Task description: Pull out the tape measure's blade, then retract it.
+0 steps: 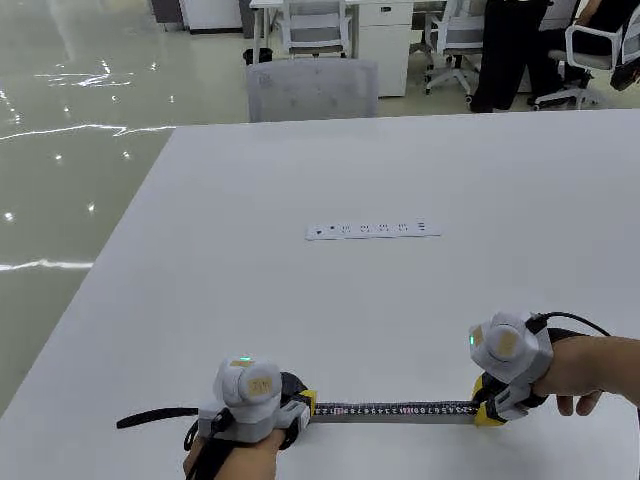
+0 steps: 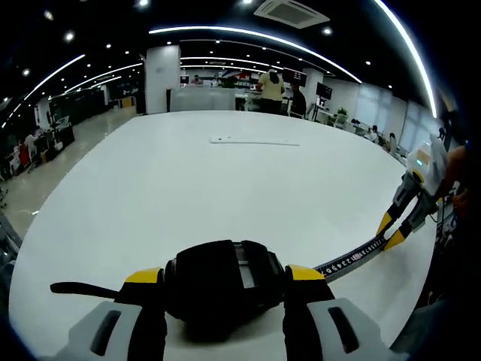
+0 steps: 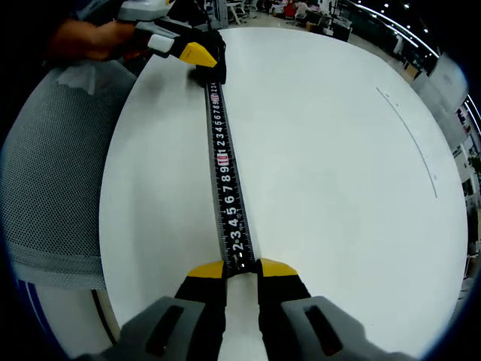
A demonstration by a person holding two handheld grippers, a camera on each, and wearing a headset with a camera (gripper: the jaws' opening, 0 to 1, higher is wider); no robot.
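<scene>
White table (image 1: pixel 400 170) wide open beyond blade (image 1: pixel 395 409), seemingly near front edge.

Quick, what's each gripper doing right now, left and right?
Left gripper: shut on the tape case.
Right gripper: shut on the blade, at its tip.

White table (image 1: pixel 400 170) stretched wide, matte. Grey mesh chair (image 1: pixel 312 90) sat tucked at table's far edge. Left of table, glossy pale floor (image 1: pixel 80 90) mirrored lamps. Beyond table: white desks (image 1: pixel 385 35), swivel chairs (image 1: pixel 455 35). Above table: curved light strips (image 2: pixel 248 31), ceiling vent (image 2: pixel 289 11).
</scene>
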